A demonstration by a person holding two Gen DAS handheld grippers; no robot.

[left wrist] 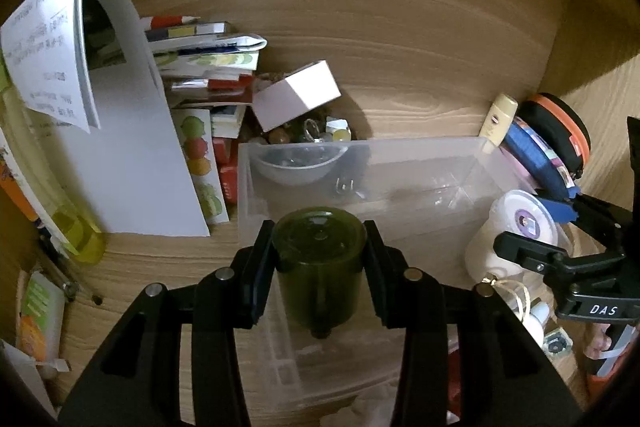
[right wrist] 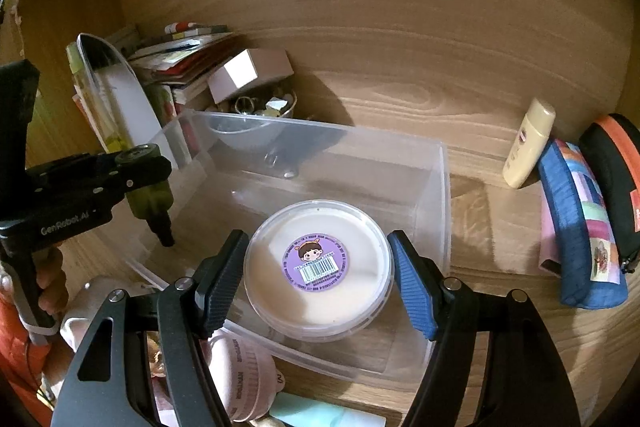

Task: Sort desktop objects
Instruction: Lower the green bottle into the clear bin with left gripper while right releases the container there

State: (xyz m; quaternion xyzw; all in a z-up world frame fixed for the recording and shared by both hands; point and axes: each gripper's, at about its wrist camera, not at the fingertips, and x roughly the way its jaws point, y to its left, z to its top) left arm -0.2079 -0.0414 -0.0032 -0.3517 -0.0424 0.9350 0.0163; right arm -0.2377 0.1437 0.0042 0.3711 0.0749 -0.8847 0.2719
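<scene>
Left wrist view: my left tool (left wrist: pixel 320 259) is pinching a dark green bottle (left wrist: pixel 320 263) held over the near left corner of the clear plastic bin (left wrist: pixel 420 163), not yet dropped in. Right wrist view: my right tool (right wrist: pixel 318 277) is gripping a round cream tub (right wrist: pixel 318 269) with a purple sticker, hovering over the bin's near side, blue pads pressed on its rim. Bin is looking nearly bare, just a clear bowl (left wrist: pixel 298 165) at the back left and a small metal bit, so sorting is judging early. Still out on the bench (right wrist: pixel 420 75): cream lotion bottle (right wrist: pixel 528 147), blue pouch (right wrist: pixel 580 227), black and orange case (right wrist: pixel 616 179), white box (right wrist: pixel 248 73) sitting on a trinket dish, book stack (left wrist: pixel 208 67), plus soft items near me. Bin walls are standing tall, so both loads need clearing the rim going down. Tools are working close together over the bin; open bench is lying mid right, wood walls boxing in the back and right.
</scene>
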